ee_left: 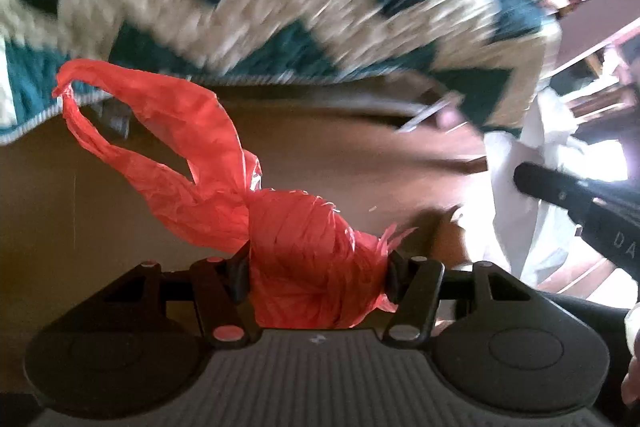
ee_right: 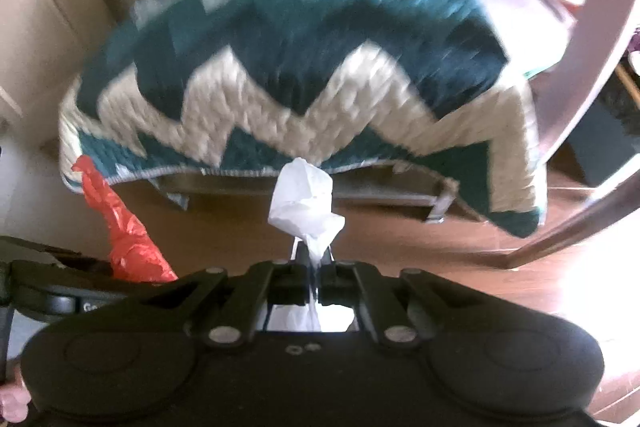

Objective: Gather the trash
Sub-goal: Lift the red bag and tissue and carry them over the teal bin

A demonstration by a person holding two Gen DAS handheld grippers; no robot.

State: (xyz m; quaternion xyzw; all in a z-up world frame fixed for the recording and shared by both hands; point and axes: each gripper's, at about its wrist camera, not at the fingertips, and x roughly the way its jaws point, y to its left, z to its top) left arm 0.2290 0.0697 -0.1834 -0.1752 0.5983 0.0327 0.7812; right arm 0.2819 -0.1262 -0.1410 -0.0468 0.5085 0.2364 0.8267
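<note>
My left gripper (ee_left: 314,275) is shut on a knotted red plastic bag (ee_left: 304,255), whose twisted handles stick up to the left above the wooden floor. The red bag also shows in the right wrist view (ee_right: 128,235), at lower left. My right gripper (ee_right: 313,269) is shut on a crumpled white plastic bag (ee_right: 304,195), which stands up between its fingers. In the left wrist view the white bag (ee_left: 528,195) and the right gripper's dark body (ee_left: 580,199) are at the right.
A teal and cream zigzag rug (ee_right: 304,75) lies ahead on the brown wooden floor (ee_right: 400,239); it also fills the top of the left wrist view (ee_left: 280,7). A pale cupboard (ee_right: 36,27) stands at left. A curved pale edge (ee_right: 600,67) is at right.
</note>
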